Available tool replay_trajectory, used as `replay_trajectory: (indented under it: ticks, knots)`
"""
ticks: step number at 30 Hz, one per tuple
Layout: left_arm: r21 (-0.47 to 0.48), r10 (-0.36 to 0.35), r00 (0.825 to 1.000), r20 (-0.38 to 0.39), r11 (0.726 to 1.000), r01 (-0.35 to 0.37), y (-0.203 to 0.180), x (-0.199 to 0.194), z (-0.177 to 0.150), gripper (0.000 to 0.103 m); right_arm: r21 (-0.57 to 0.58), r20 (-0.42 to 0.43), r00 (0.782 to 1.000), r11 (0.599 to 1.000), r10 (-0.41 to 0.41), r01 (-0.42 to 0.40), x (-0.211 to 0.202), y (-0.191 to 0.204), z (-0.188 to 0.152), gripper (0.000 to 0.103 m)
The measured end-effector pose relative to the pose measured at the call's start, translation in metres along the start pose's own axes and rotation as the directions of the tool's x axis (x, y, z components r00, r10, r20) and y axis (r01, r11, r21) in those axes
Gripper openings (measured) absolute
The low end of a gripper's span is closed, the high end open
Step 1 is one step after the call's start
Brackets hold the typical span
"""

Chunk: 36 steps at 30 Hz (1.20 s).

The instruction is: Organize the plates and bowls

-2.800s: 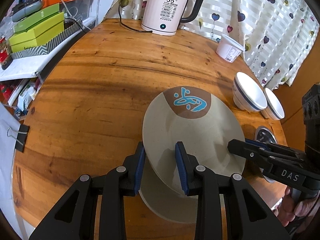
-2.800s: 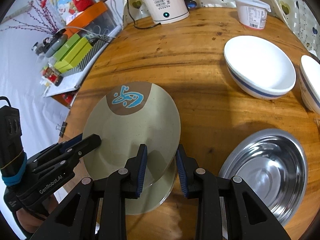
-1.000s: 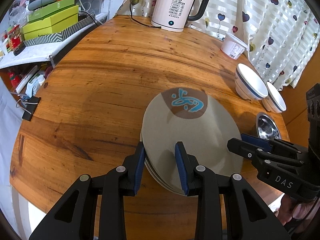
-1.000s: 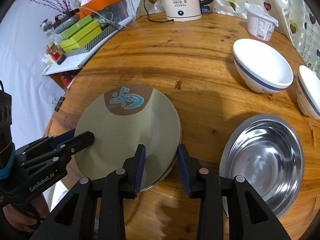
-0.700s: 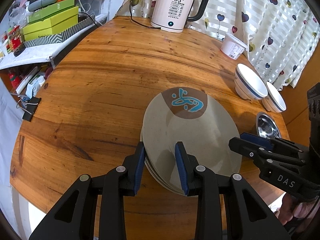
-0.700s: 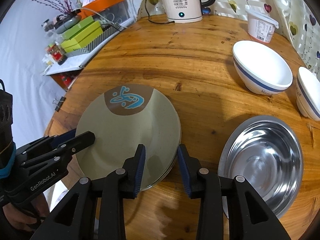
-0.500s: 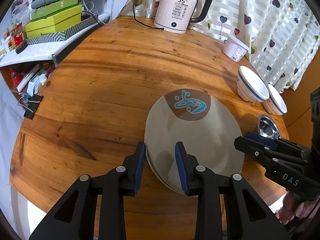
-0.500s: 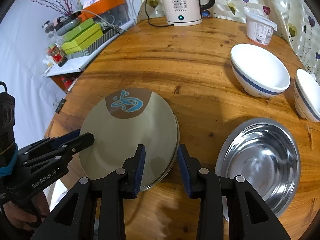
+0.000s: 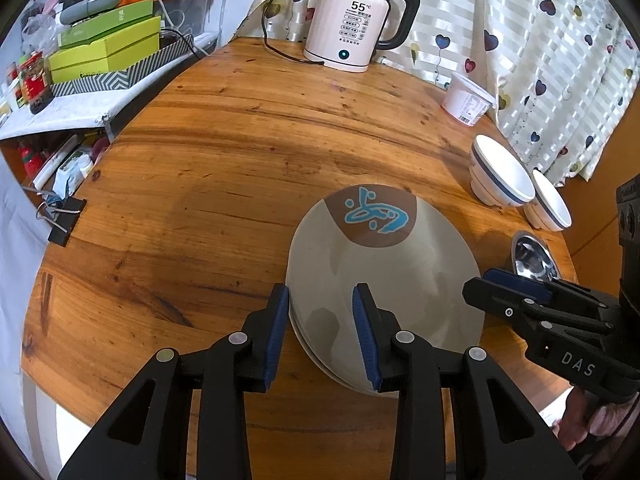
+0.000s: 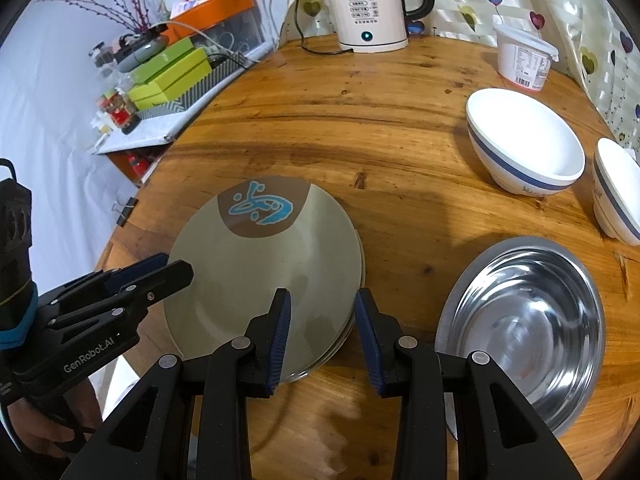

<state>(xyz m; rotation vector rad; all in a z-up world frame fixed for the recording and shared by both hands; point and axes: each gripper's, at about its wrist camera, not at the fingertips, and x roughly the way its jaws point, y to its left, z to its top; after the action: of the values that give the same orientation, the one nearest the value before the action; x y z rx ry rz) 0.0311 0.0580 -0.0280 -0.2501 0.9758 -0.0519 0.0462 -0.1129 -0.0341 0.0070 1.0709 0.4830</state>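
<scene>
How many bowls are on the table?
3. One big white bowl with a blue stripe sits far right, a second white bowl is beside it at the picture's edge, and a shiny metal bowl sits nearer, right of the plates.

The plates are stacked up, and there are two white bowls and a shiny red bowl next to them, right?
Almost. The shiny bowl is silver metal, not red; the right wrist view shows it clearly. The plates are stacked, and the two white bowls stand beyond it.

White electric kettle [image 9: 352, 28] at table's [image 9: 240, 152] far edge, lidded tub [image 9: 466, 98], green boxes [image 9: 106, 50], perhaps a binder clip [image 9: 64, 222]
</scene>
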Motion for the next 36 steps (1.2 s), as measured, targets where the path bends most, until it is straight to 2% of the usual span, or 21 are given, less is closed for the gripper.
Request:
replay_trajectory:
  ticks: [13, 36]
  knots:
    - [0.029, -0.006, 0.998, 0.062, 1.000, 0.005, -0.013, -0.024, 0.008, 0.034, 0.018, 0.070, 0.997, 1.000, 0.025, -0.026, -0.034, -0.010, 0.005, 0.034]
    - [0.076, -0.038, 0.997, 0.068, 0.997, 0.033, -0.040, -0.029, 0.016, 0.034, 0.063, 0.139, 0.990, 0.997, 0.030, -0.039, -0.070, -0.039, 0.004, 0.034]
